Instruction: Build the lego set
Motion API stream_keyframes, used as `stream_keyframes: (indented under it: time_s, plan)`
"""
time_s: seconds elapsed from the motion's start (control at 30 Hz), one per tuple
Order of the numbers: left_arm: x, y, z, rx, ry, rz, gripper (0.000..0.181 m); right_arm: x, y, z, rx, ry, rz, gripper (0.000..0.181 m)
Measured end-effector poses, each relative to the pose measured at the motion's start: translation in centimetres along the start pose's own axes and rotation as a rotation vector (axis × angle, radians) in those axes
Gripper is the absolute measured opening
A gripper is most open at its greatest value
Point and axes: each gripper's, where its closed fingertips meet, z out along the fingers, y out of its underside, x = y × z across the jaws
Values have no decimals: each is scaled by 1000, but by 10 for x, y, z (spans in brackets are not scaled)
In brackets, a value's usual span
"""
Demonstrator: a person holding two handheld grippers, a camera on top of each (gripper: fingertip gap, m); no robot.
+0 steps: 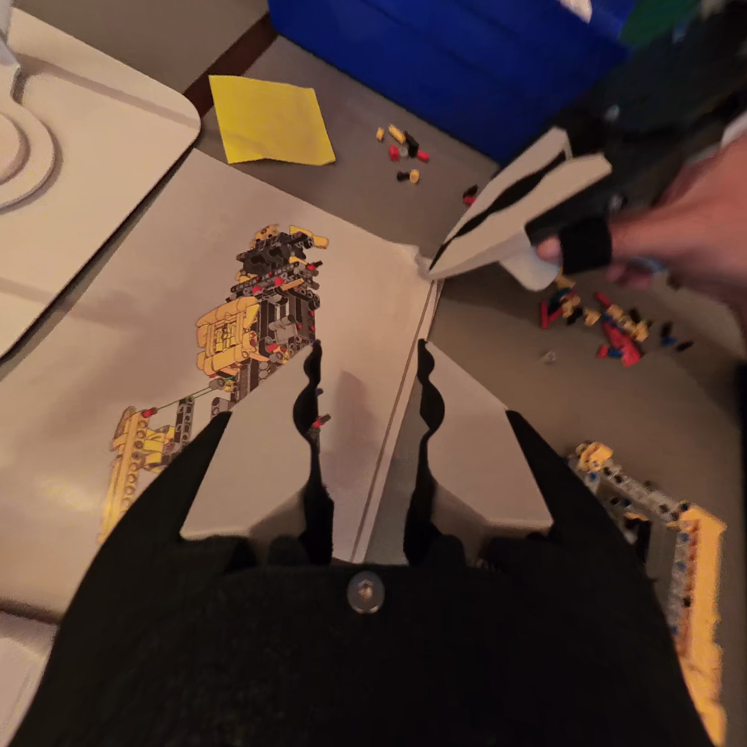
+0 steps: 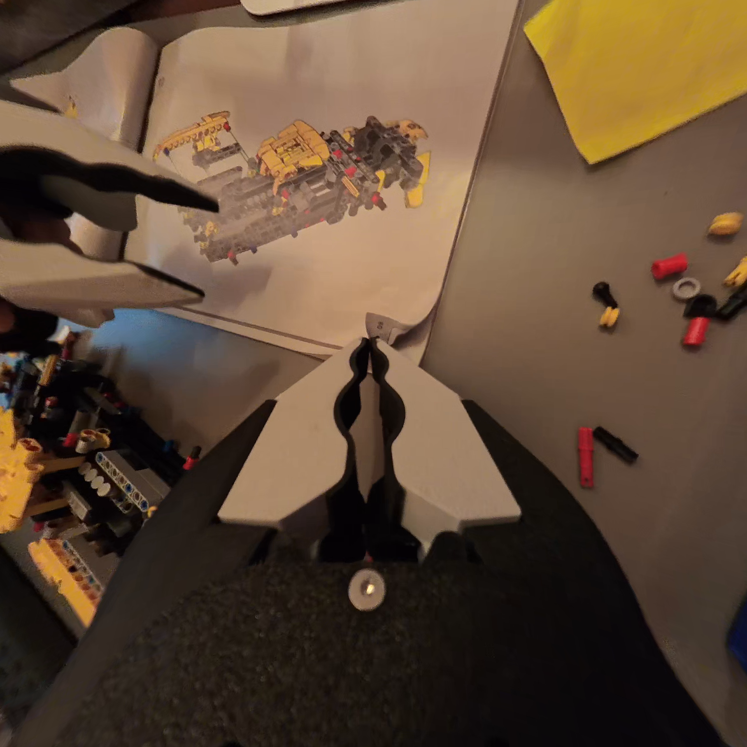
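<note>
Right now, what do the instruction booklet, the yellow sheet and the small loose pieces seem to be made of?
Instruction booklet: thin matte paper, since its corner curls where the right gripper pinches it. Yellow sheet: probably paper, flat with a crease. Small loose pieces: most likely hard, smooth plastic with a slight shine.

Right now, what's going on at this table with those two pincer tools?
A person is working through a Lego build with a handheld gripper in each hand. The right gripper is shut on the corner of a page of the instruction booklet, apparently turning it. The left gripper hangs open over the booklet, holding nothing. Loose Lego pieces lie scattered on the grey table, and a partly built yellow-and-black model sits to one side.
</note>
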Motion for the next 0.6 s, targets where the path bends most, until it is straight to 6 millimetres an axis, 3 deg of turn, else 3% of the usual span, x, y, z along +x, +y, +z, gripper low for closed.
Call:
stream_keyframes:
  time_s: [0.23, 0.33, 0.53, 0.57, 0.6]
  plan:
    - [-9, -31, -7, 101, 207, -473, 48, -58, -24, -9, 114, 10, -320, 0]
    - [-9, -32, -11, 97, 229, -513, 49, -75, -27, -5, 127, 53, -449, 0]
    - [-15, -16, -26, 55, 149, -528, 47, -119, -28, 1, 185, 122, -739, 0]
    - [-15, -15, -30, 62, 150, -537, 34, -122, -28, 2, 195, 128, -761, 0]
    - [-15, -13, -34, 64, 158, -538, 8, -124, -28, 3, 205, 133, -761, 0]
